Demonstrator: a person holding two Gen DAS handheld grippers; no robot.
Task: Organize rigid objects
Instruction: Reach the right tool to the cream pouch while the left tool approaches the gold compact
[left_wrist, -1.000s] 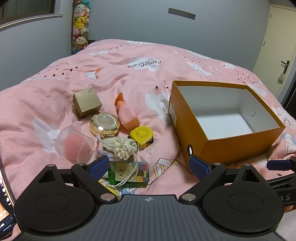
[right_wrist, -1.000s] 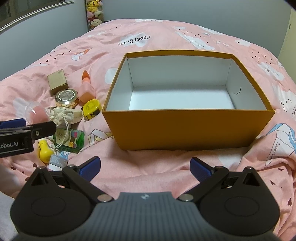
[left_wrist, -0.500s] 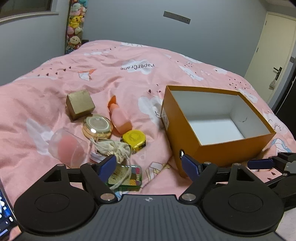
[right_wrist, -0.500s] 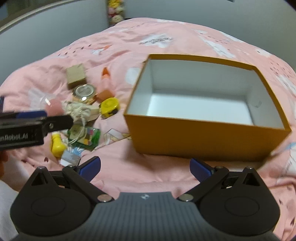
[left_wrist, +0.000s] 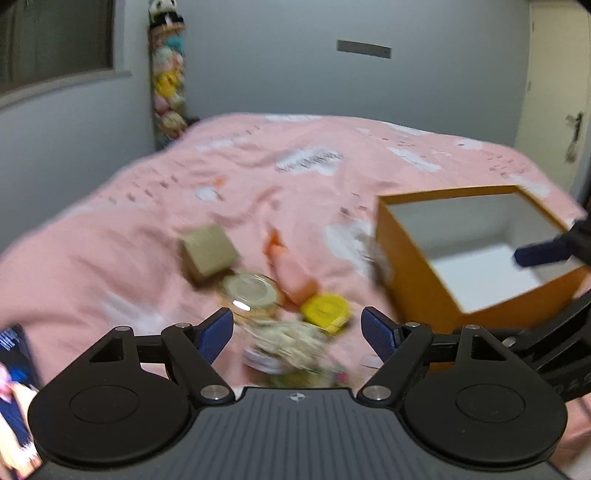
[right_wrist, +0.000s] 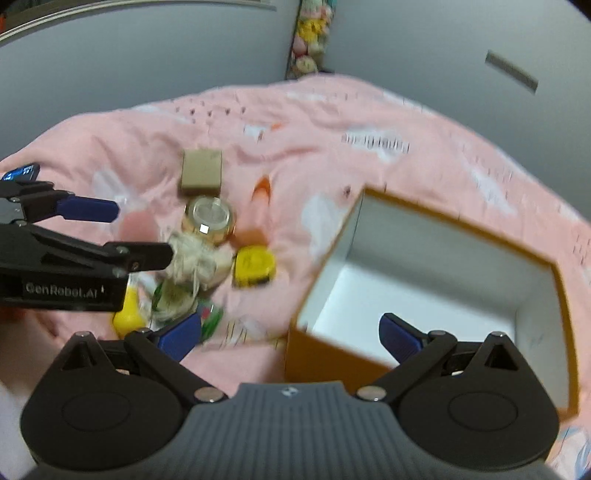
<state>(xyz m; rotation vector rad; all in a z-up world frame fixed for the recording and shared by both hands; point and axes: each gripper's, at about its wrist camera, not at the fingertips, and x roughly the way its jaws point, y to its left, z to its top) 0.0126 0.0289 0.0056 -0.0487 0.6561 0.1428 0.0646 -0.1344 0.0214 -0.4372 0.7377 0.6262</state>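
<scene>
Pink bedding (left_wrist: 122, 251) covers a bed in a grey-walled room, where an open orange box (right_wrist: 328, 363) with a white lining sits on the quilt to the right, nothing visible inside it. Just left of the box lies a loose cluster of small items: a tan cube-shaped box (left_wrist: 208, 253) at the far end, a round gold-rimmed compact (left_wrist: 251, 290) just in front of it, an orange-capped pink bottle (left_wrist: 290, 267) beside that, and a yellow tape measure (left_wrist: 325, 308) nearer the box. A cream drawstring pouch (right_wrist: 192, 258) lies over a green packet (right_wrist: 208, 317), both blurred by motion, with a yellow object (right_wrist: 127, 317) at the near-left edge of the pile. The left gripper (left_wrist: 297, 334) hovers above the pile, fingers spread wide, holding nothing. The right gripper (right_wrist: 290, 334) is likewise wide open and empty, poised over the near corner of the box. Stuffed toys (left_wrist: 168, 81) hang in the corner.
</scene>
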